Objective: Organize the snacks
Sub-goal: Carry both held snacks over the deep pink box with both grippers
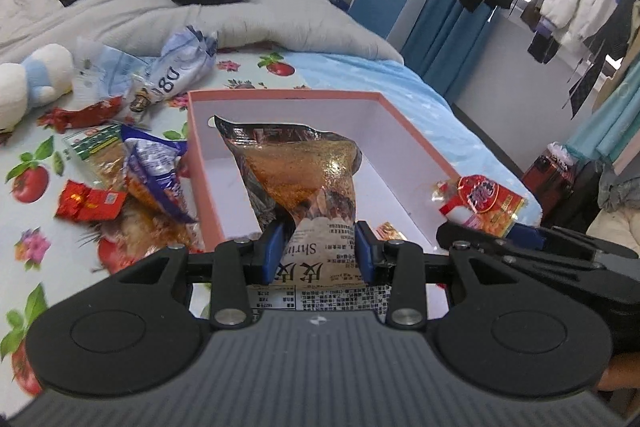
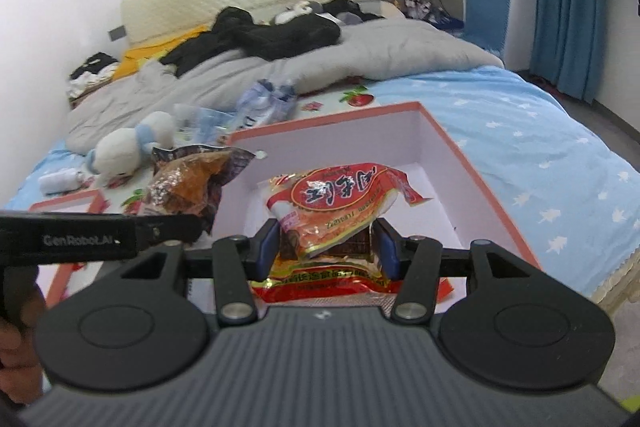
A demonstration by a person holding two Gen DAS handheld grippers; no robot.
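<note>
Two snack bags over pink box (image 1: 200,163), left jaws pinching shrimp bag (image 1: 304,171), right jaws pinching red packet (image 2: 340,203).

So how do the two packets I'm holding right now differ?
The left tool grips a dark packet showing golden-brown contents and a white printed back; the right tool grips a red packet with orange contents. The dark packet stands taller and crumpled; the red packet looks flatter and smaller. Both are clamped at one end over the pink box.
</note>
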